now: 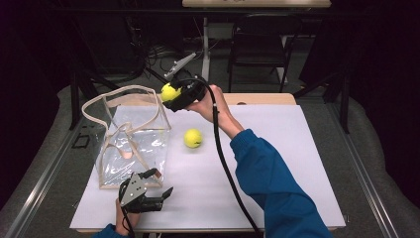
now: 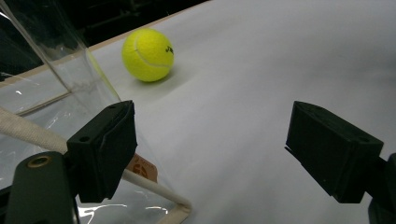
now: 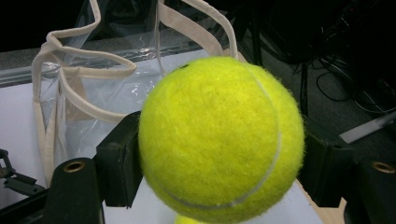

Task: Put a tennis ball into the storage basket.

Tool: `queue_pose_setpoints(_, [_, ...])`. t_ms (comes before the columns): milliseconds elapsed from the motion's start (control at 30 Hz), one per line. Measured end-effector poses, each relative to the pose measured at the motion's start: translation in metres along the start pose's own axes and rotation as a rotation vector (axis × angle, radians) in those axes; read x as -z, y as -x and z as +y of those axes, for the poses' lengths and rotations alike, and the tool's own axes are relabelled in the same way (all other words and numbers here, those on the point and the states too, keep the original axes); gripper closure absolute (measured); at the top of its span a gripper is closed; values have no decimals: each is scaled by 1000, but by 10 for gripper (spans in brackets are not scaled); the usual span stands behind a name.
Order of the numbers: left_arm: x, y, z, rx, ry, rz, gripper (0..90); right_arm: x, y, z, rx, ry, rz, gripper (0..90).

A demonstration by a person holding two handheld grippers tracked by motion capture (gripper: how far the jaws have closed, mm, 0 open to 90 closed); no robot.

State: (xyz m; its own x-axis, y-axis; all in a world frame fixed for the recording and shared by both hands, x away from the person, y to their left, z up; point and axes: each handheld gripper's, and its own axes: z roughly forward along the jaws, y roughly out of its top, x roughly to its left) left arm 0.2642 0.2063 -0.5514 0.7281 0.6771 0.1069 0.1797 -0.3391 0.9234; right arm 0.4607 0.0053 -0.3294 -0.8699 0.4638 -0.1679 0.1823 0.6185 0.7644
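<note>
we take the clear bag [image 1: 132, 144] with its cream trim as our landmark: it stands open on the white table [image 1: 277, 163], its handles [image 1: 106, 101] looping up above the mouth. the right gripper [image 1: 174, 94] sits above the bag's far right corner, just beside the upper rim, and its jaws are clamped on a yellow tennis ball [image 1: 169, 91]. in the right gripper view that held ball [image 3: 222, 140] is pressed between the two black pads, with the bag [image 3: 93, 93] beyond and below it, so the ball is off the table and near the bag's opening, though we cannot tell whether it is directly over the mouth. a second tennis ball [image 1: 193, 138] lies on the table just to the right of the bag, apart from it and untouched. the left gripper [image 1: 161, 186] rests at the bag's near right corner, low on the table, with its jaws apart and nothing between them; in the left gripper view one jaw stands against the bag's trimmed corner [image 2: 180, 205], and the loose ball [image 2: 148, 54] lies farther off past the bag's side. the person's blue sleeve [image 1: 277, 183] reaches in from the right of the bag.
</note>
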Motion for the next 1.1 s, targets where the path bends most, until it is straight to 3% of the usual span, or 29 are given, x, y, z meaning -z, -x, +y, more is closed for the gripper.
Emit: queue_pose_setpoints(1100, [0,0,0,-4,0,-3,159,-14,-5,24,12,-3,6,264])
